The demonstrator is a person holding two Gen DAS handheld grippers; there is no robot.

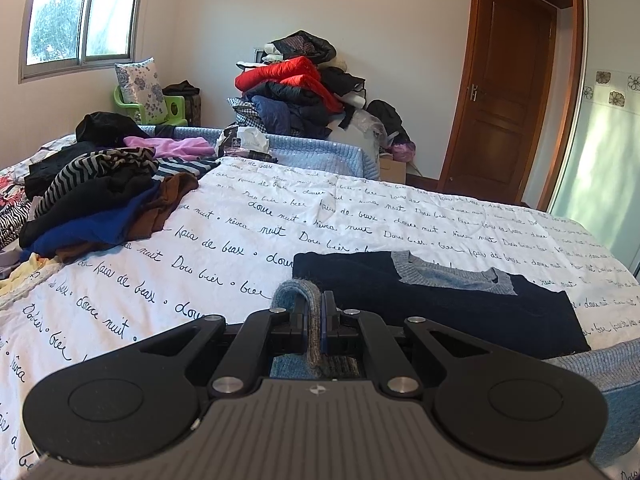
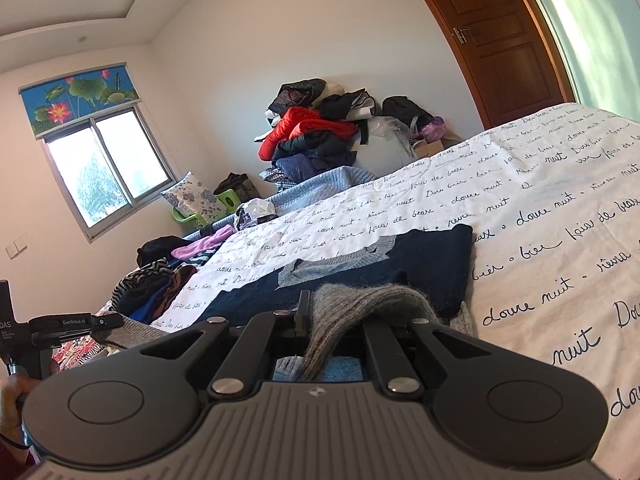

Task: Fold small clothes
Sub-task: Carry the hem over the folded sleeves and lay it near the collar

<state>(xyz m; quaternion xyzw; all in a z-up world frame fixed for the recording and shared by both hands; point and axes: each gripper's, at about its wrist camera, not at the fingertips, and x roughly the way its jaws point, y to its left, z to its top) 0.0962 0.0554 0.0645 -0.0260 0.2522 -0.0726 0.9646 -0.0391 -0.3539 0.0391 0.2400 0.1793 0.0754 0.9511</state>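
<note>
So a navy and grey knit sweater (image 1: 440, 300) is laid out flat on the bed's white sheet (image 1: 160, 280), the one printed all over with black handwriting, and its grey collar (image 1: 448, 274) is turned up toward the far side. The left gripper (image 1: 315, 320) is clamped tight on a fold of grey-blue knit (image 1: 298, 292) at the near edge of the sweater, with the fabric looped up over the fingertips and pinched between the blue pads. The right gripper (image 2: 340, 316) is squeezed onto a bunched fold of fuzzy grey knit (image 2: 368, 300) too, also at the near edge, and the wool is draped right over its fingers so the right-hand pad is mostly hidden. More light blue knit is seen hanging below both grippers. In the right wrist view the left gripper's handle (image 2: 60, 328) is caught at the far left edge, with a bit of a hand (image 2: 16, 392) wrapped around it. A messy pile of unfolded clothes (image 1: 104, 196) (striped, blue, brown, black) is stacked on the left side of the bed, well apart from the sweater. Another heap with a red jacket (image 1: 292, 76) is piled up against the back wall, near a wooden door (image 1: 504, 88)
</note>
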